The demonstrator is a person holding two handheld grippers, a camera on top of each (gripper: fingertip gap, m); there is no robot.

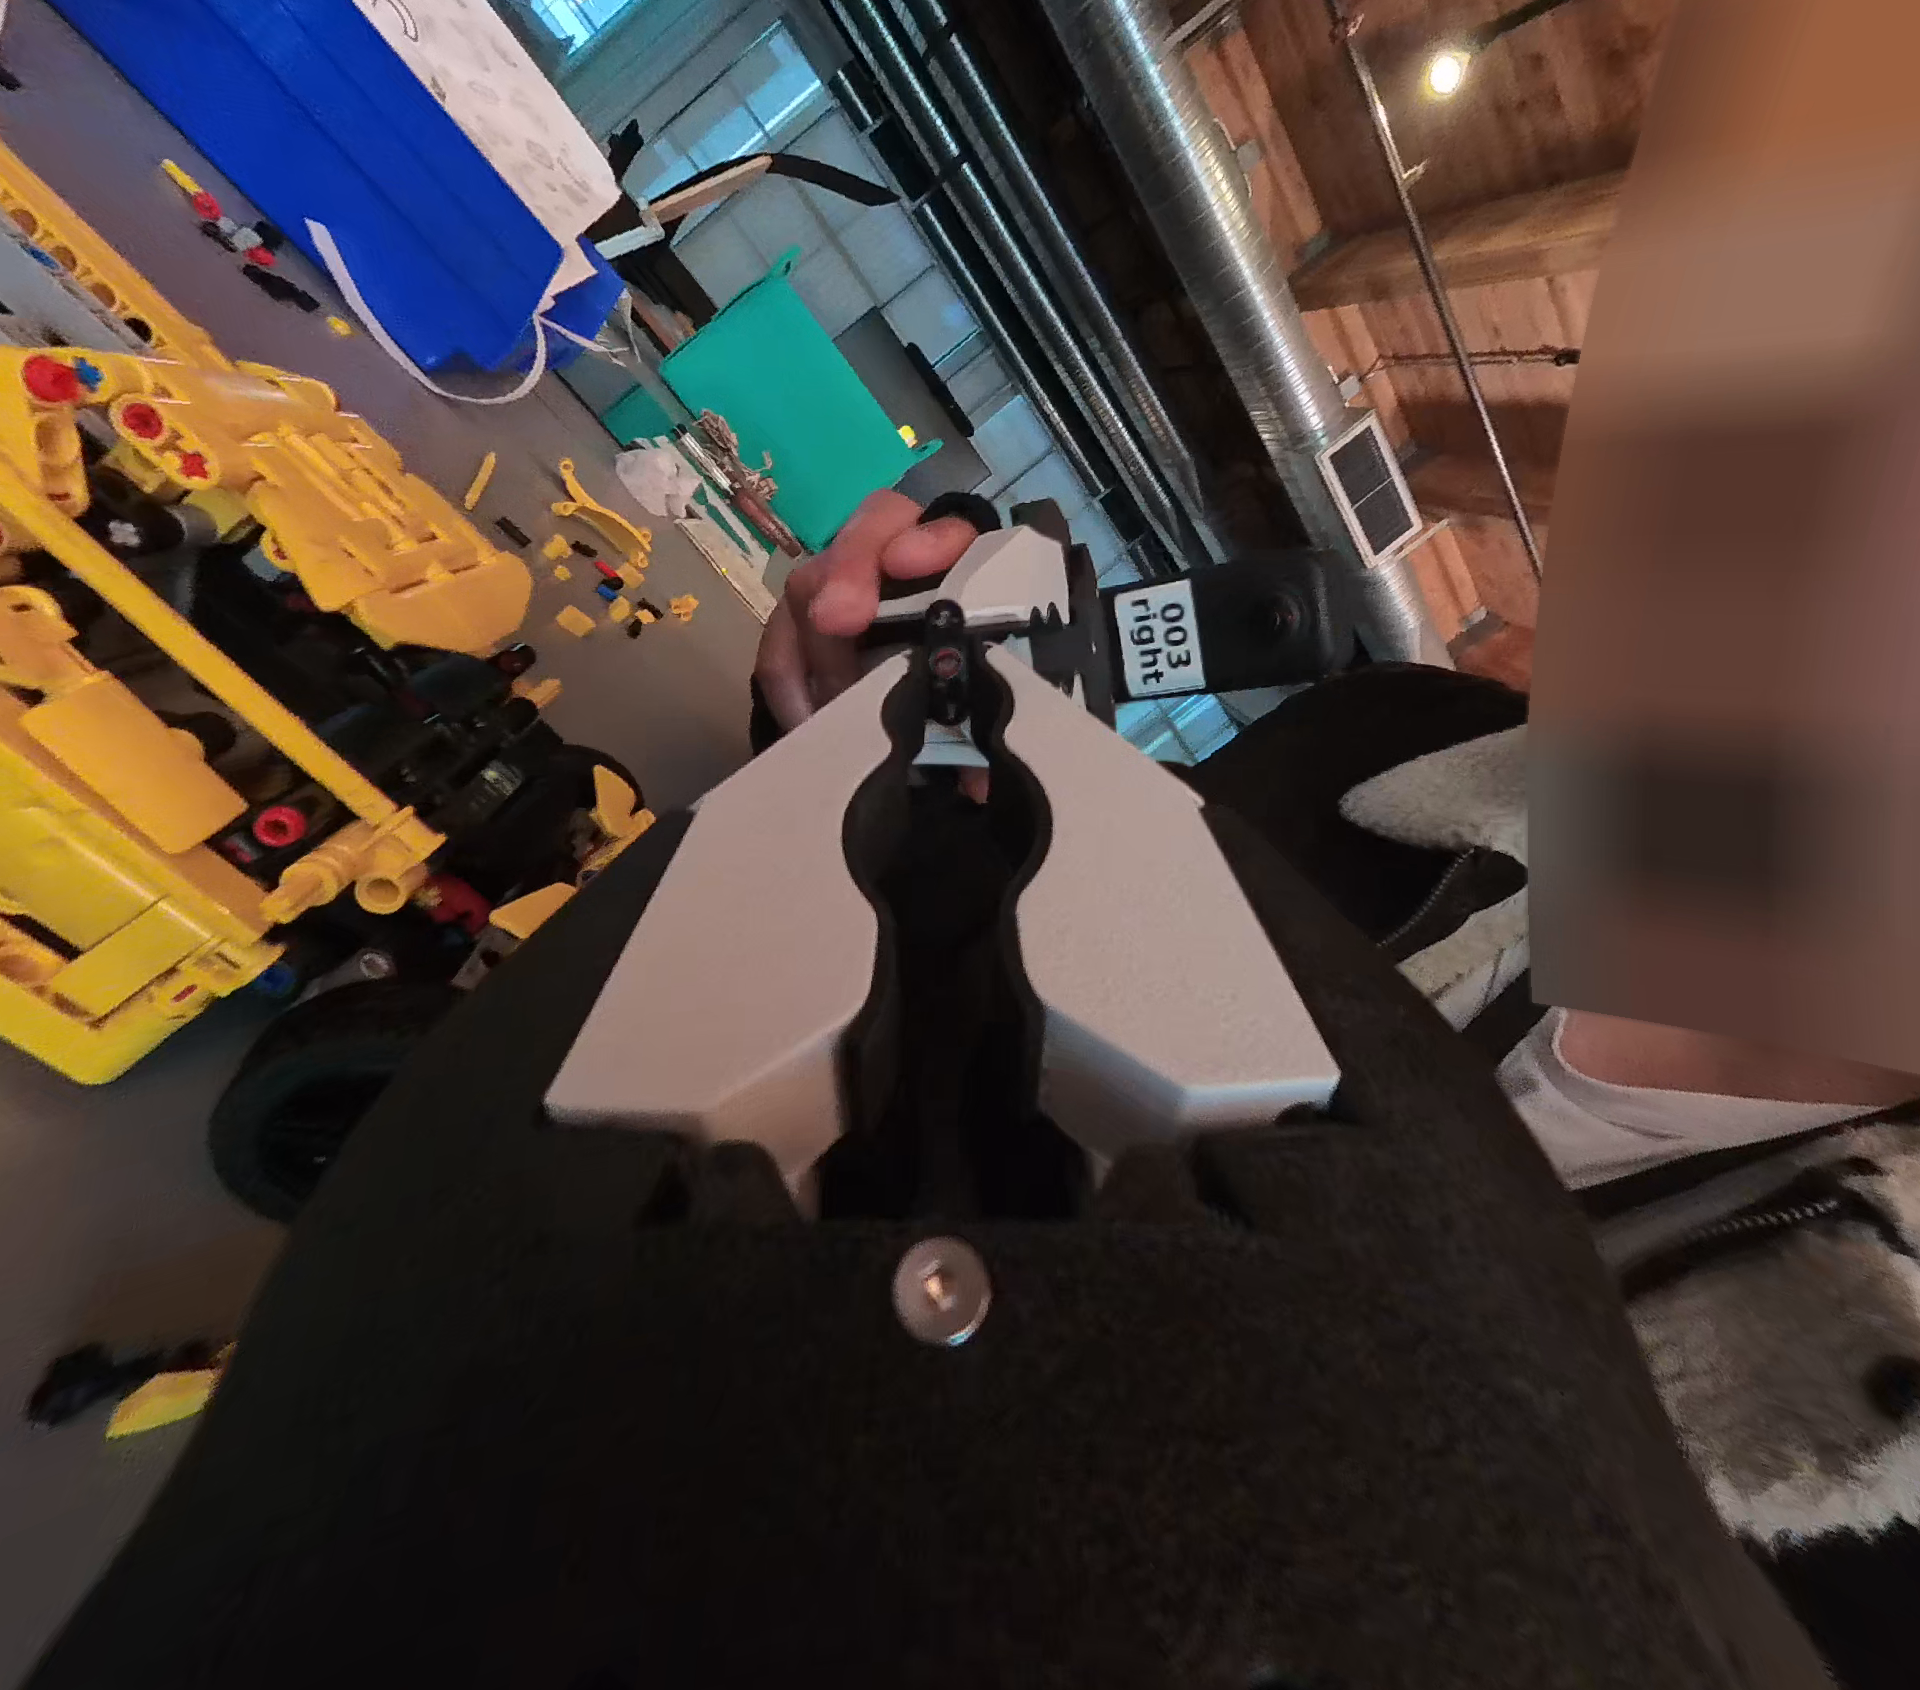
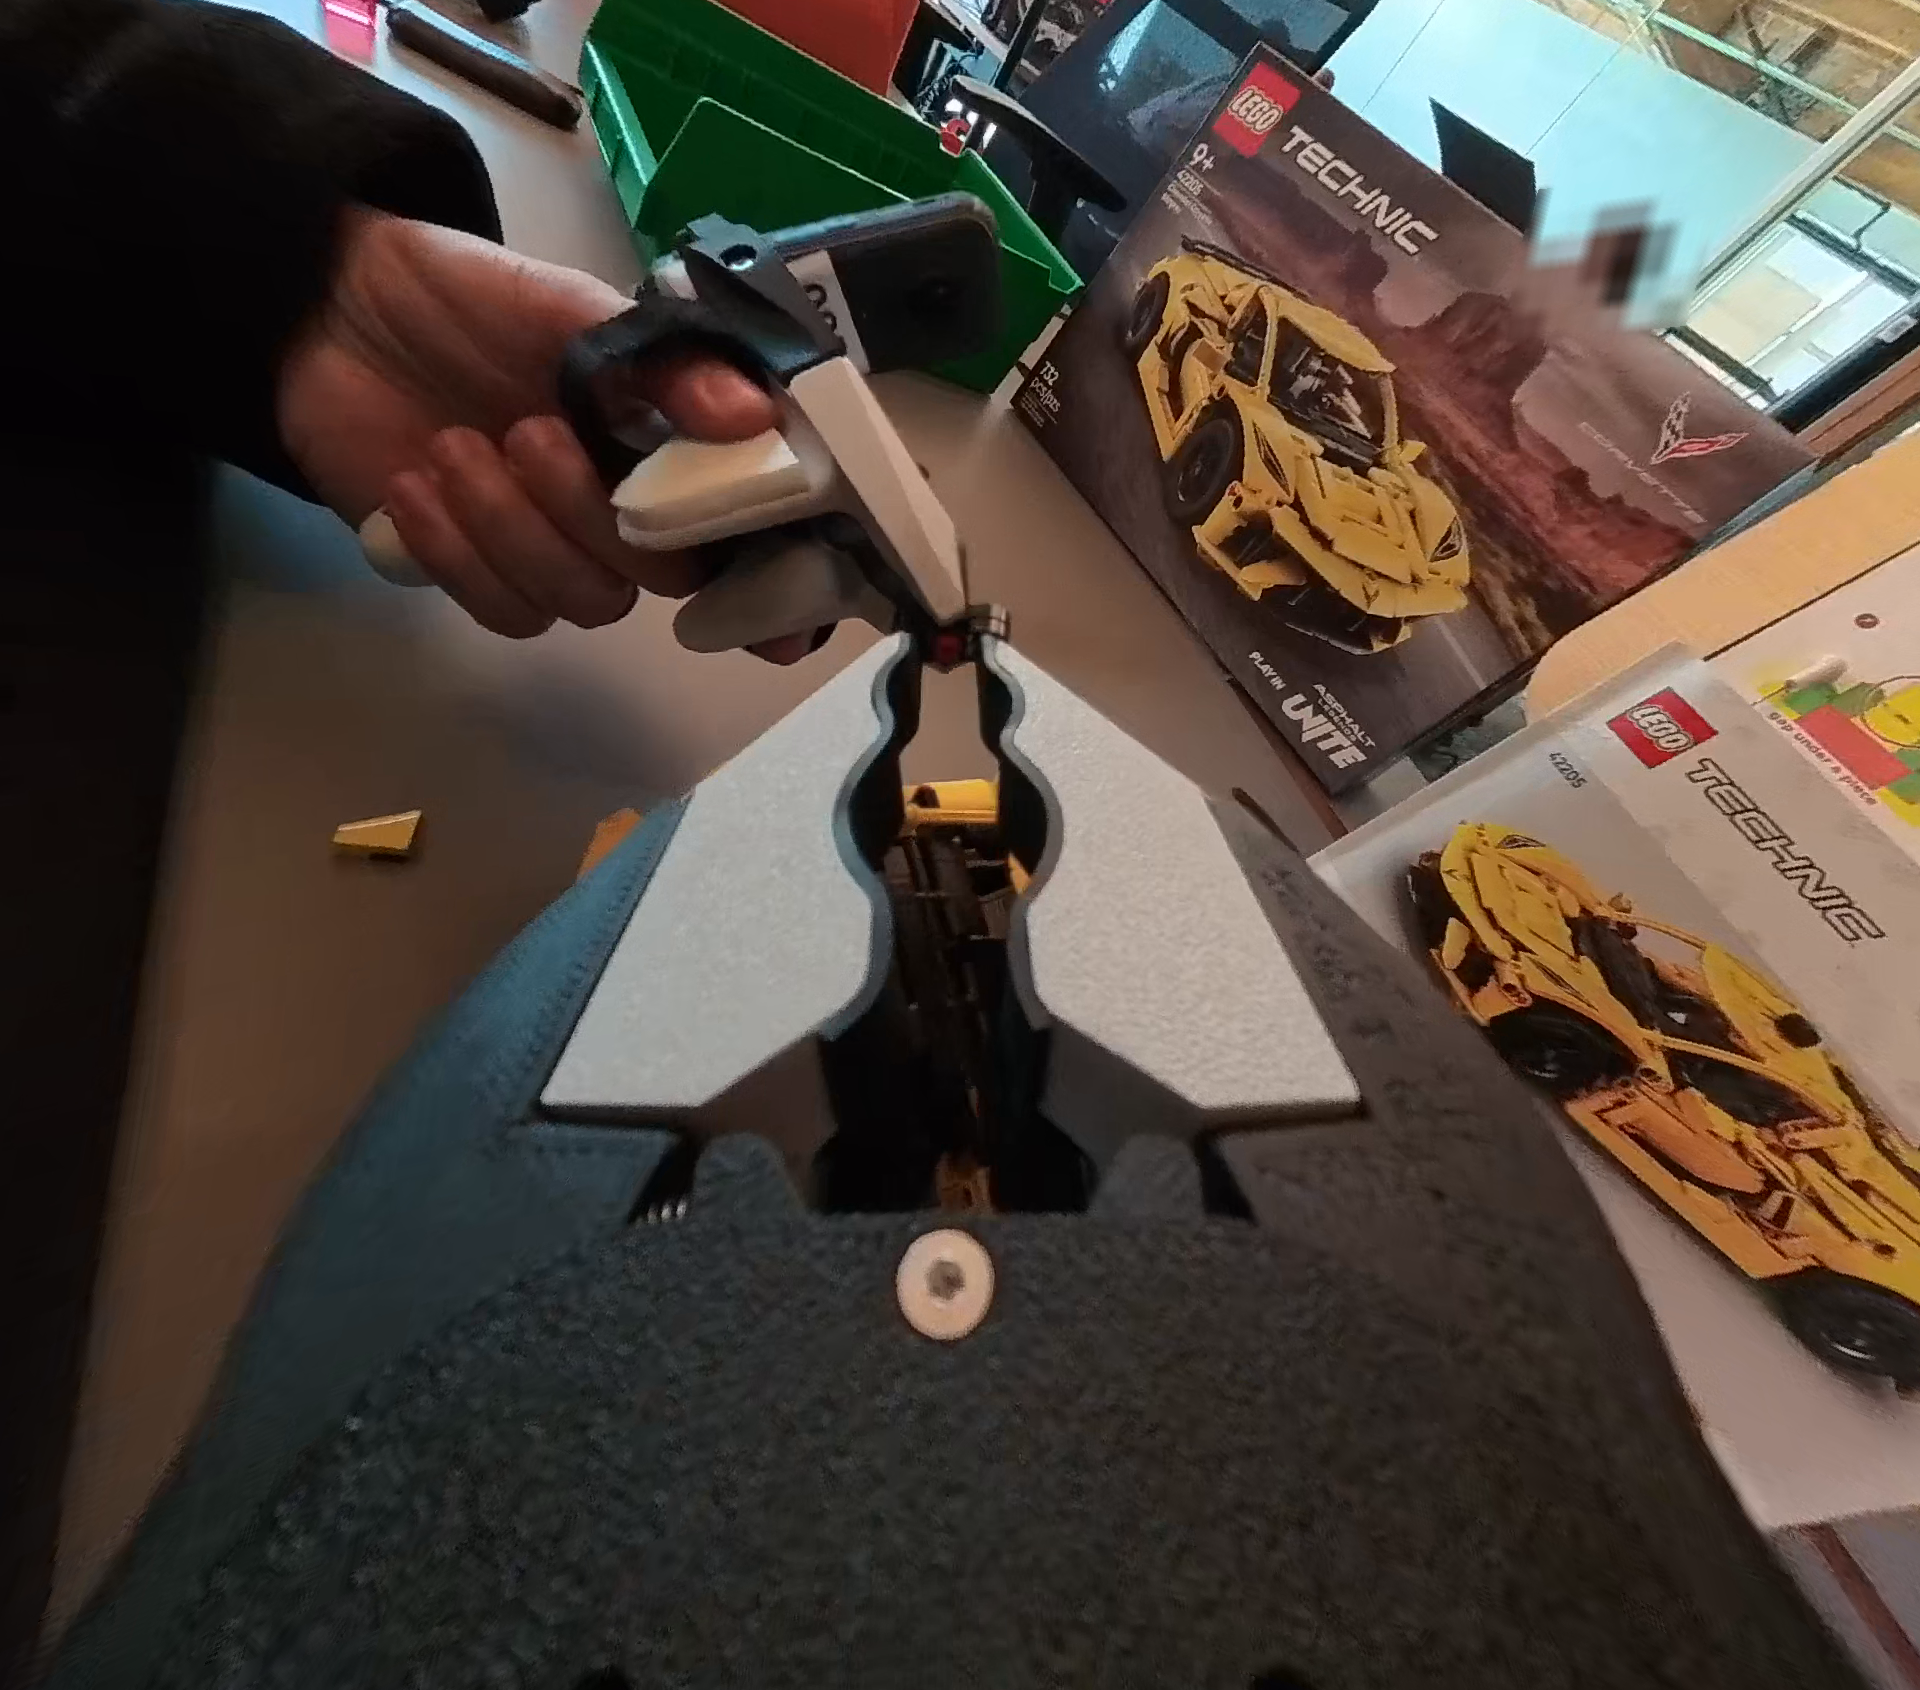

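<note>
My left gripper (image 1: 945, 682) is shut on a small black part with a red pin (image 1: 945, 659), held up in the air. My right gripper (image 2: 948, 653) meets it tip to tip and is shut on the same small part (image 2: 948, 649), whose grey end sticks out to the right. The right gripper shows in the left wrist view (image 1: 1003, 591), held by a hand (image 1: 852, 601). The left gripper shows in the right wrist view (image 2: 961, 601), held by a hand (image 2: 468, 435). A partly built yellow toy car (image 1: 208, 653) stands on the table to the left.
Loose yellow and black pieces (image 1: 613, 570) lie past the car, by a blue bin (image 1: 260, 61). A green bin (image 2: 810, 186), the set's box (image 2: 1382, 435) and a booklet (image 2: 1662, 965) stand to the right. A yellow wedge (image 2: 379, 835) lies on the table. The grippers are tip to tip, or close to it.
</note>
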